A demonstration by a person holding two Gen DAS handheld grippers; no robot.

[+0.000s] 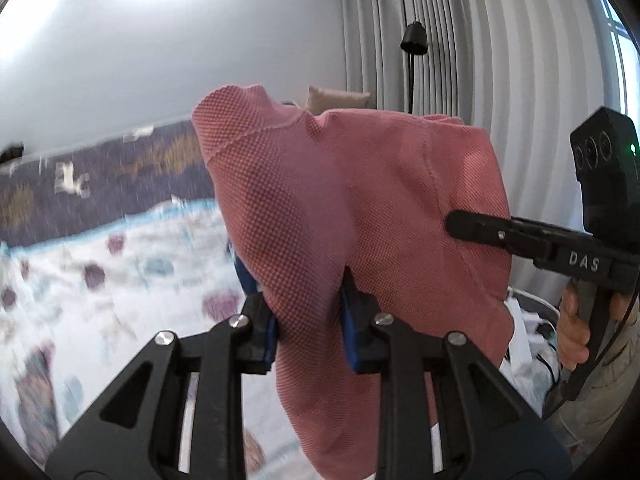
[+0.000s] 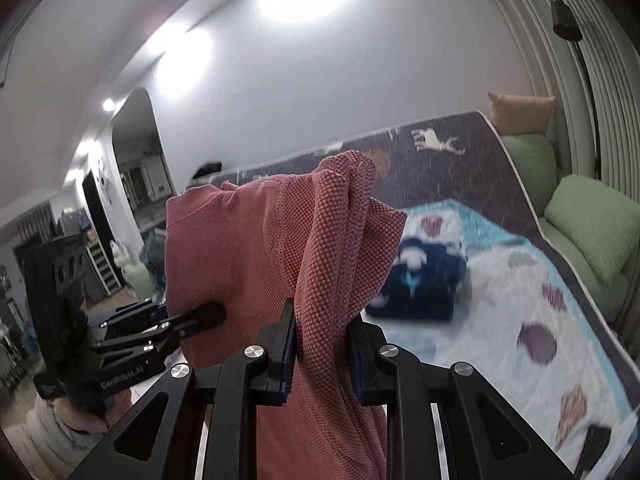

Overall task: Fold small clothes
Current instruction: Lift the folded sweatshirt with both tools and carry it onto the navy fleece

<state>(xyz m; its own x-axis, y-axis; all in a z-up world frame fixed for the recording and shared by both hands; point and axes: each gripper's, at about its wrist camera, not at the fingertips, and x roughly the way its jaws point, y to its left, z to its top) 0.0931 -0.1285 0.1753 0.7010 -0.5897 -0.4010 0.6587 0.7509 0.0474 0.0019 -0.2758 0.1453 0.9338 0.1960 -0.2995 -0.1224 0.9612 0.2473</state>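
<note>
A small pink knit garment (image 1: 352, 200) hangs in the air above the bed, held between both grippers. My left gripper (image 1: 308, 300) is shut on its lower part, cloth bunched between the blue pads. My right gripper (image 2: 320, 336) is shut on another bunched edge of the same garment (image 2: 248, 248). The right gripper also shows in the left wrist view (image 1: 472, 226), pinching the cloth's right side. The left gripper shows in the right wrist view (image 2: 208, 314) at the garment's left side.
A bed with a white and blue patterned quilt (image 2: 520, 280) lies below. A folded navy garment (image 2: 420, 280) rests on it. A dark patterned mattress (image 2: 440, 160) leans against the wall. Green cushions (image 2: 592, 220) and grey curtains (image 1: 500, 60) stand at the right.
</note>
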